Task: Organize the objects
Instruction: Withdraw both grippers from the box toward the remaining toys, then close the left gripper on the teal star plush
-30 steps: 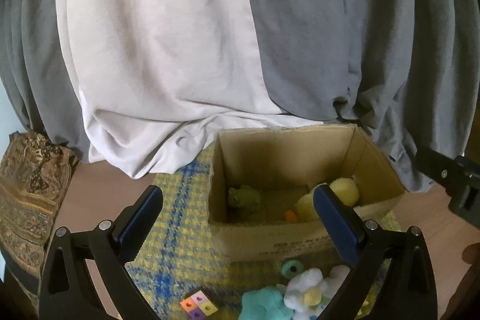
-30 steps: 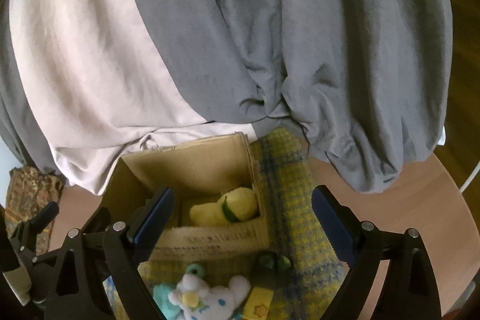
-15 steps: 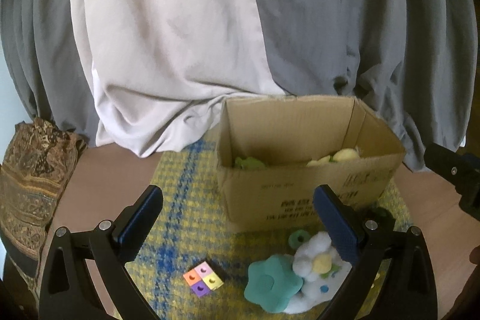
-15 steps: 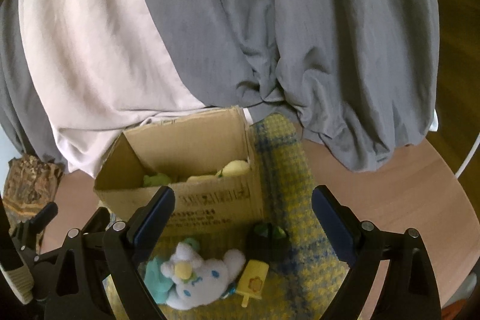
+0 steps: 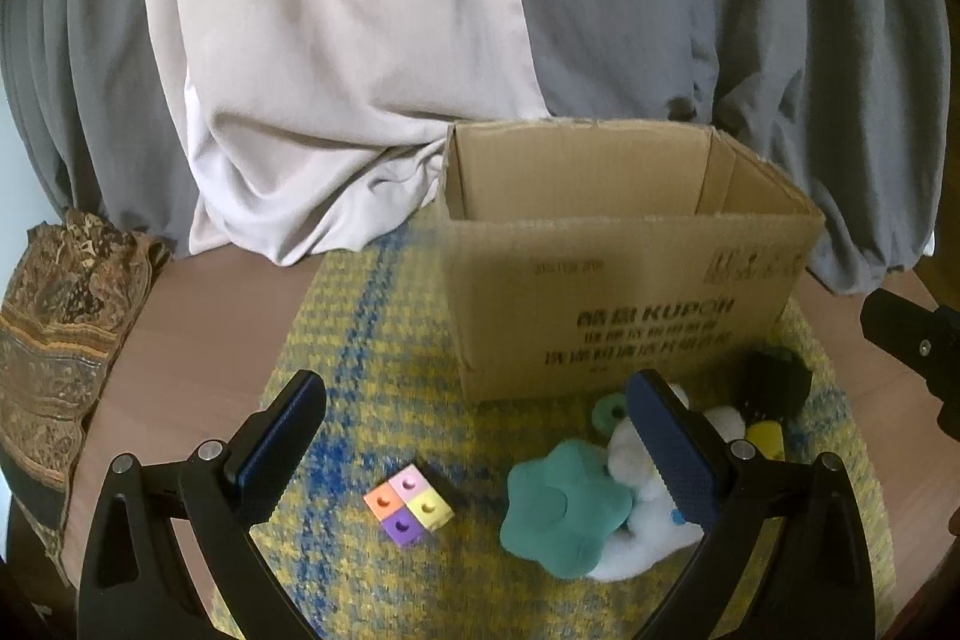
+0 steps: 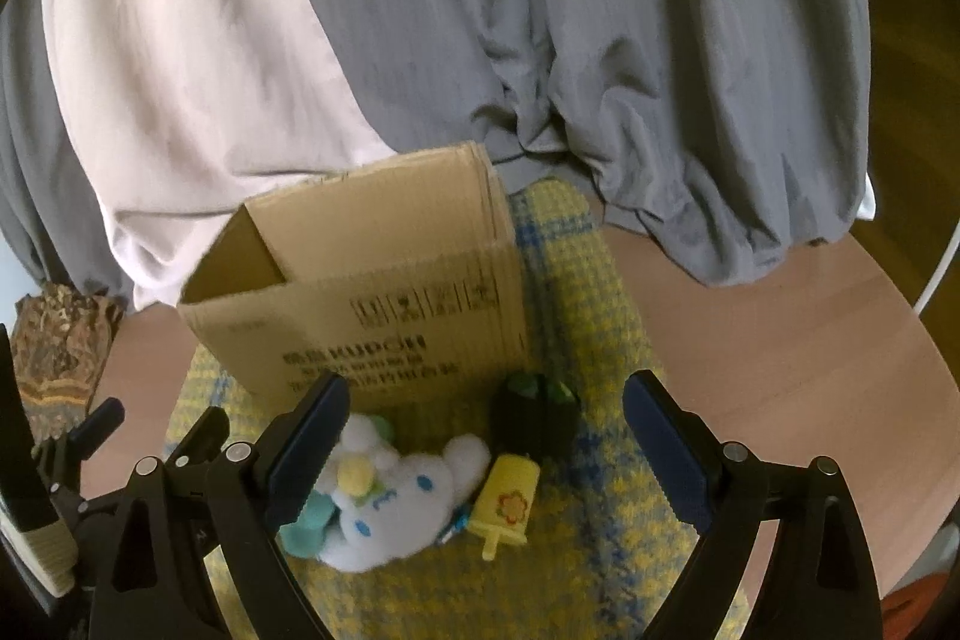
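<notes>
An open cardboard box (image 5: 624,292) (image 6: 372,304) stands on a yellow-and-blue checked mat (image 5: 372,340) (image 6: 600,316); its inside is hidden from here. In front of it lie a four-colour block cube (image 5: 408,505), a teal flower-shaped toy (image 5: 561,511), a white plush (image 5: 636,520) (image 6: 402,508), a teal ring (image 5: 609,411), a yellow popsicle toy (image 6: 504,502) and a black toy with green bits (image 6: 534,415) (image 5: 777,382). My left gripper (image 5: 474,451) is open and empty above the cube. My right gripper (image 6: 486,445) is open and empty over the plush and popsicle.
Grey and white draped cloth (image 5: 360,40) (image 6: 540,40) hangs behind the box. A patterned brown cloth (image 5: 60,328) lies at the left edge of the round wooden table (image 6: 780,340). The right gripper's body (image 5: 918,340) shows at the left view's right edge.
Both grippers have dropped lower and pulled back from the box. The box's contents have gone out of sight, and the toys in front now show fully. Both stay open.
</notes>
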